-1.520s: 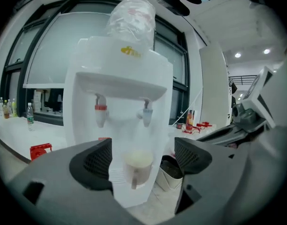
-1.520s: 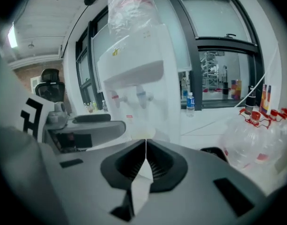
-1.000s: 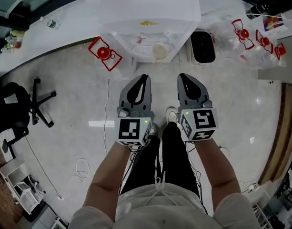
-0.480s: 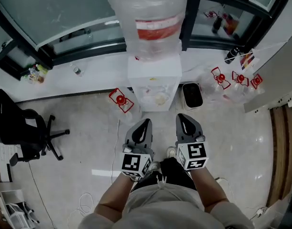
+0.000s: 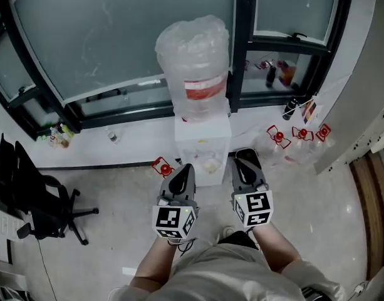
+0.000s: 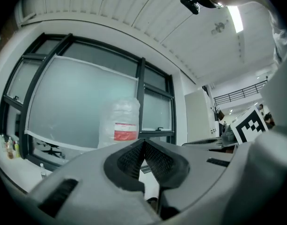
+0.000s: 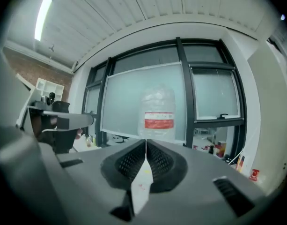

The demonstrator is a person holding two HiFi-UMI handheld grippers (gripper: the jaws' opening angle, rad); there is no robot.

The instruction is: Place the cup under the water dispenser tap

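The white water dispenser (image 5: 201, 137) stands against the window with a wrapped bottle (image 5: 195, 61) on top. A pale cup (image 5: 210, 165) sits in its tap recess, small and partly hidden between my grippers. My left gripper (image 5: 184, 168) and right gripper (image 5: 242, 158) are held side by side, level, pointing at the dispenser and short of it. In the left gripper view the left gripper (image 6: 143, 142) is shut with nothing between its pads, the bottle (image 6: 120, 123) beyond it. The right gripper (image 7: 145, 142) is shut and empty too, with the bottle (image 7: 158, 111) straight ahead.
A black office chair (image 5: 41, 205) stands at the left. Empty bottles with red caps (image 5: 298, 133) lie on the floor to the right of the dispenser, and one red-capped bottle (image 5: 161, 167) to its left. Small bottles (image 5: 60, 133) line the window ledge.
Both grippers have risen together from pointing at the floor to pointing level. The head view has tilted up, so the bottle and the window now show. The jaws stayed shut.
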